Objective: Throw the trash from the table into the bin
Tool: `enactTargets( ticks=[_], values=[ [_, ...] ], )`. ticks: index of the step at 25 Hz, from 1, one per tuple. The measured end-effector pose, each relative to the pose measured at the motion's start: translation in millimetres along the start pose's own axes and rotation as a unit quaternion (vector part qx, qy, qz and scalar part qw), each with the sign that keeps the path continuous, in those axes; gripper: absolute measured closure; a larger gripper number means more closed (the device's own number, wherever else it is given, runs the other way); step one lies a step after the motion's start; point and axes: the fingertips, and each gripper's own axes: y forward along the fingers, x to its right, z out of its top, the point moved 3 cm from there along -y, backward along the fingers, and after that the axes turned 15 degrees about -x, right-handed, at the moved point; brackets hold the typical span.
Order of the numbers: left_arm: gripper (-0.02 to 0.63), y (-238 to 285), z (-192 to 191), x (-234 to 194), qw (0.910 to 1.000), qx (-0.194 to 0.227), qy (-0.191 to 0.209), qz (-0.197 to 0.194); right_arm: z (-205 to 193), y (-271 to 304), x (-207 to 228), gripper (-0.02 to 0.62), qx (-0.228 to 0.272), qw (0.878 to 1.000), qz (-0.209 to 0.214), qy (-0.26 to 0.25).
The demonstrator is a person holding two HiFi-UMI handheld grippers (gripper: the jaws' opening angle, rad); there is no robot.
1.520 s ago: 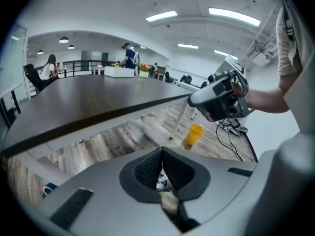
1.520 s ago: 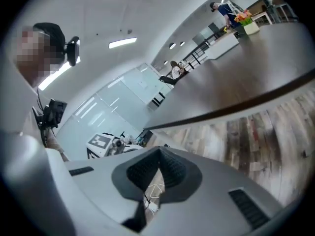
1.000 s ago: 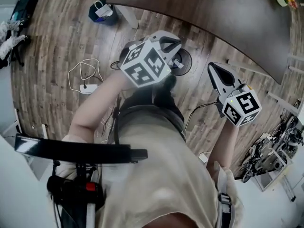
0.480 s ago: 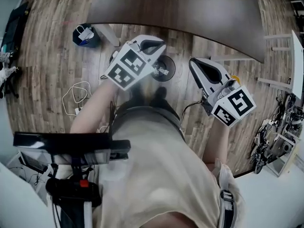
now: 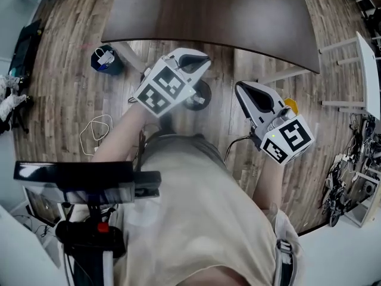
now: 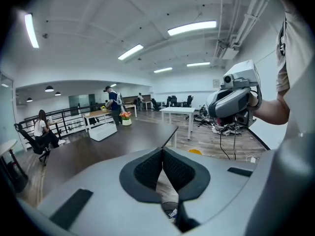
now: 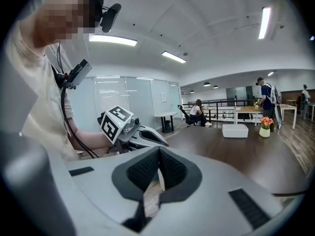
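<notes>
Ok: smooth dark table (image 5: 208, 16) with a curved edge, wood-plank floor (image 5: 65, 94). Round black bin (image 5: 202, 98) stands on the floor beside the table. Left gripper (image 5: 206, 56) and right gripper (image 5: 240, 90) are held forward, tilted slightly down, jaws pressed together, empty.

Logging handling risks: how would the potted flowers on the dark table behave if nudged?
The potted flowers look top-heavy, blooms above a small pot, so probably tip easily. The table looks smooth, so they might slide first.

table (image 5: 226, 11): dark brown; floor (image 5: 65, 100): grey-brown planks; shirt (image 5: 196, 219): beige
</notes>
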Motion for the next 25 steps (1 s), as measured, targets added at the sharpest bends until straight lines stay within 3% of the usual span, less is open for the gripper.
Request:
enactTargets(
  ticks=[6, 13, 19, 25],
  values=[
    [0.592, 26.2, 25.5, 79.2, 0.9996, -0.024, 0.017, -0.003, -36.9, -63.0, -1.0, 0.58, 0.037, 0.999, 0.012, 0.009],
    [0.592, 29.2, 17.1, 116.4, 0.998, -0.053, -0.012, 0.032, -73.4, -92.5, 6.6, 0.58, 0.056, 0.996, 0.062, 0.03],
    [0.592, 6.8, -10.7, 117.8, 0.9948, -0.064, -0.05, 0.061, -77.9, -86.2, -6.8, 0.58, 0.042, 0.995, 0.088, 0.014],
    [0.592, -56.2, -49.9, 102.5, 0.9916, -0.04, -0.077, 0.096, -70.0, -62.0, -46.5, 0.58, 0.026, 0.994, 0.102, 0.006]
  ],
)
